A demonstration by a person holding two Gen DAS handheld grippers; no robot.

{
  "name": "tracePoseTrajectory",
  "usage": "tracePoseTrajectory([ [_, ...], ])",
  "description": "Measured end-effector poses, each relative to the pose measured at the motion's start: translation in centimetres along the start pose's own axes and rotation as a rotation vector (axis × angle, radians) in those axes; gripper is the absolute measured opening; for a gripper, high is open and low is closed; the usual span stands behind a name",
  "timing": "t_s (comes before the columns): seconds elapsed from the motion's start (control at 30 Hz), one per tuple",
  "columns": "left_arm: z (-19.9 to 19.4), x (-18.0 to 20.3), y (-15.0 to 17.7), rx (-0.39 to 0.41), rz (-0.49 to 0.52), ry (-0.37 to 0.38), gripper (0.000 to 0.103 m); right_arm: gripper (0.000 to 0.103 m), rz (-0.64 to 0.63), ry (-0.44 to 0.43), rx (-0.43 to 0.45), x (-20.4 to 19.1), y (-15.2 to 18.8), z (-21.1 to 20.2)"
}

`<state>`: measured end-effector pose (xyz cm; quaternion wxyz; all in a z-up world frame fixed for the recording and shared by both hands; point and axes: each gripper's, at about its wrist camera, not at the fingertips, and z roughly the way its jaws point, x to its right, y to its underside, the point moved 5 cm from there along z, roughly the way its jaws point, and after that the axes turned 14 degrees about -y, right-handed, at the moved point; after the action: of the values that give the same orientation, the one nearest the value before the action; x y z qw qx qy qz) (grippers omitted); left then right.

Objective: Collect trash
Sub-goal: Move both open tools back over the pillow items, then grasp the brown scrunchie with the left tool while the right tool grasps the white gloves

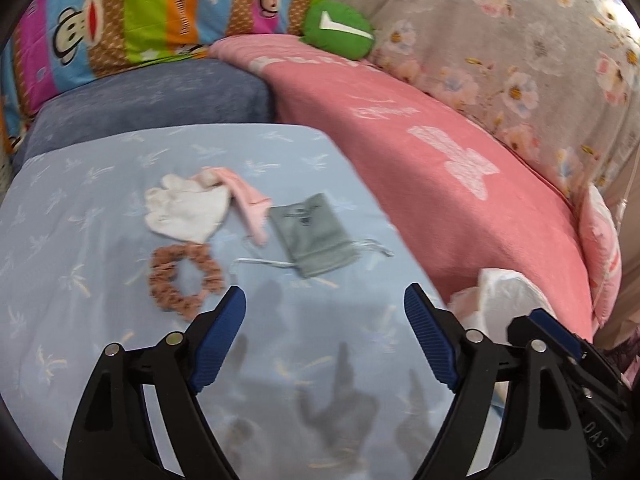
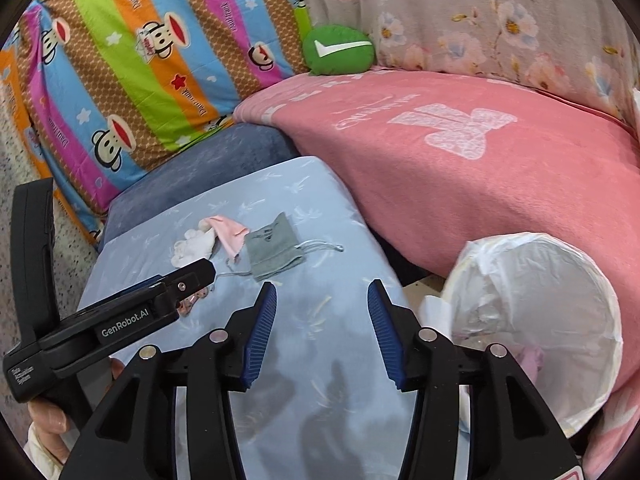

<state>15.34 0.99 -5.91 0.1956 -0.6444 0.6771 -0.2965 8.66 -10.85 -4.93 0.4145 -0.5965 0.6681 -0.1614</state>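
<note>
Left wrist: white glove point(image 1: 185, 210), grey pouch point(image 1: 314, 236) lying flat; both jaws agape, empty.

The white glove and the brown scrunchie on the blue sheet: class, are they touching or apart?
Touching. In the left wrist view the white glove's lower edge meets the top of the brown scrunchie, with no sheet visible between them.

Two downward wrist views, both near the light-blue cushion point(image 1: 280, 152).

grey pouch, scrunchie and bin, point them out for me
grey pouch point(image 1: 308, 234): left wrist view, middle of its cloth body
scrunchie point(image 1: 160, 280): left wrist view, left side of the ring
bin point(image 2: 600, 300): right wrist view, liner over the right rim
</note>
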Motion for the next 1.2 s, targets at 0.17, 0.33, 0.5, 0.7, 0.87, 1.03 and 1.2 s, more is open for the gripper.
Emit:
tracePoseTrajectory([
  [0.17, 2.0, -4.2, -0.1, -0.027, -0.033, -0.071, 0.078, 0.050, -0.024, -0.019, -0.039, -1.7, -0.1, 3.1],
  [0.33, 4.4, -7.4, -0.2, -0.059, -0.061, -0.119, 0.078, 0.051, -0.042, -0.033, -0.072, -3.3, -0.1, 6.3],
  [0.5, 6.8, -9.5, -0.1, -0.094, -0.079, -0.142, 0.078, 0.051, -0.045, -0.054, -0.099, -4.5, -0.6, 9.3],
  [0.7, 8.7, -10.4, -0.2, -0.111, -0.074, -0.148, 0.064, 0.051, -0.064, -0.066, -0.126, -5.9, -1.3, 12.8],
  [0.87, 9.1, -10.2, -0.6, -0.106, -0.036, -0.147, 0.024, 0.051, -0.073, -0.090, -0.149, -7.3, -1.6, 15.6],
  [1.03, 8.6, -11.3, -1.2, -0.090, -0.043, -0.148, 0.012, 0.051, -0.079, -0.127, -0.177, -8.9, -1.9, 18.3],
  [1.2, 7.9, -13.2, -2.4, -0.061, -0.073, -0.165, 0.012, 0.045, -0.033, -0.192, -0.218, -10.2, -2.3, 21.5],
])
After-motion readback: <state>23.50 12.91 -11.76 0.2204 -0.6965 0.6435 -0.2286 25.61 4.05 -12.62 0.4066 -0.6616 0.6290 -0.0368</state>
